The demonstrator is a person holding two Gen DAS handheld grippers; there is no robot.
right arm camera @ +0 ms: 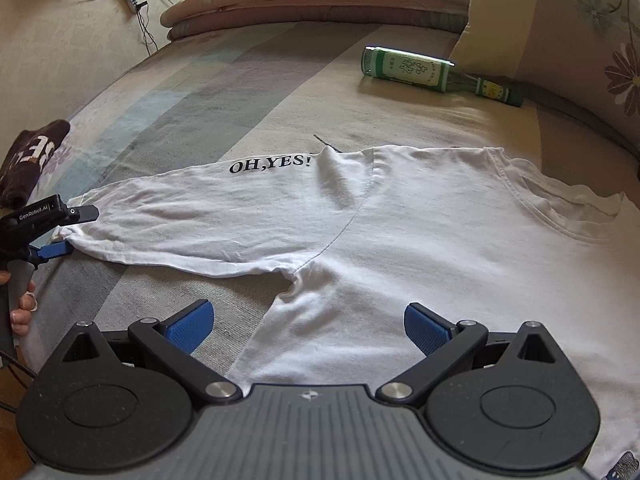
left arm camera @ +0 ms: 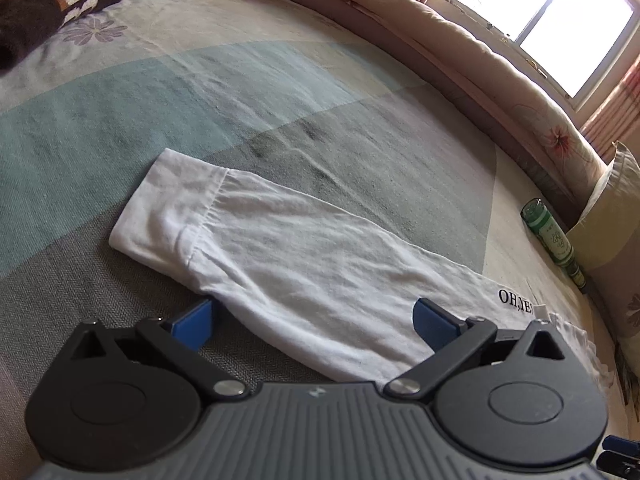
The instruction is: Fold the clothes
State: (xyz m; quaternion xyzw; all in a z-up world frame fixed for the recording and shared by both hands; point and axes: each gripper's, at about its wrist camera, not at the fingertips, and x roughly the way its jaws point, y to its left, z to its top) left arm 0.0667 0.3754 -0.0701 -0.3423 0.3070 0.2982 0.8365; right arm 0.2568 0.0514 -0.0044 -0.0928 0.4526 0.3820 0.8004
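Left hand-held gripper [left arm camera: 312, 322] wide open, empty, fingers straddling the sleeve [left arm camera: 256, 240] of the white long-sleeve T-shirt [right arm camera: 400, 232] spread on the bed [left arm camera: 280, 80]. Right hand-held gripper [right arm camera: 308, 328] equally open, empty, near the armpit. Likely step: sleeve fold; next, pinch cuff end, carry across the body.
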